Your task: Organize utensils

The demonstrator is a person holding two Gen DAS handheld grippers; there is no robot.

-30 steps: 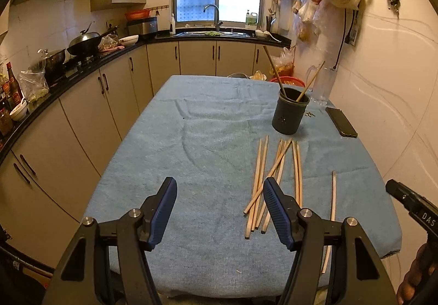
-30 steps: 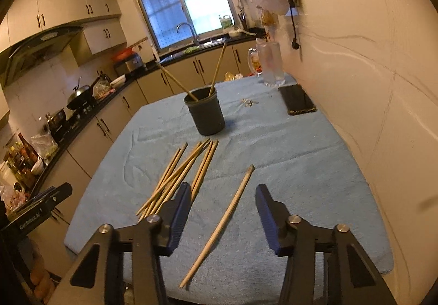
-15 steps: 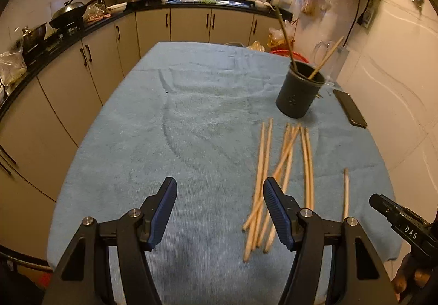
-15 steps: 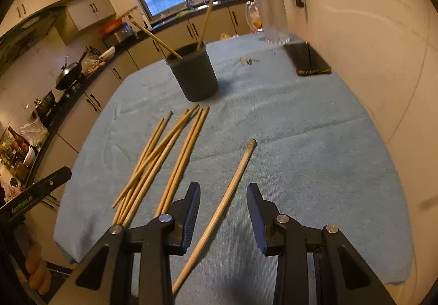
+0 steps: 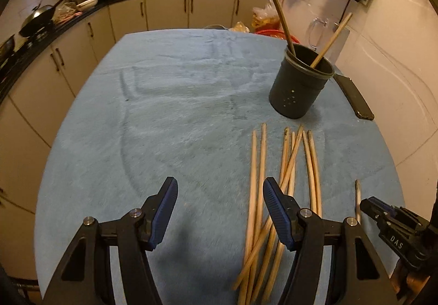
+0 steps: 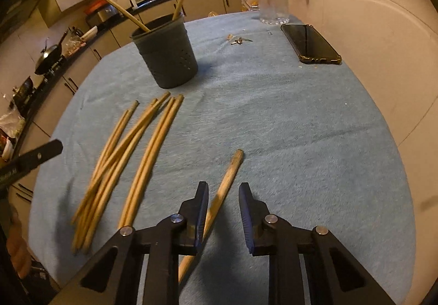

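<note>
Lone chopstick (image 6: 225,185), lower centre, lies between right gripper (image 6: 223,205) closing jaws; best centred before pinching. Left gripper (image 5: 219,212) open, empty.

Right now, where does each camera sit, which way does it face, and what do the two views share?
Left wrist: on the left gripper, angled down at bare blue cloth beside the chopstick bundle; own fingers and the right gripper show.
Right wrist: on the right gripper, angled down at the lone chopstick between its closing jaws; a hand shows.
Shared: dark holder, bundle, phone, cloth.
</note>
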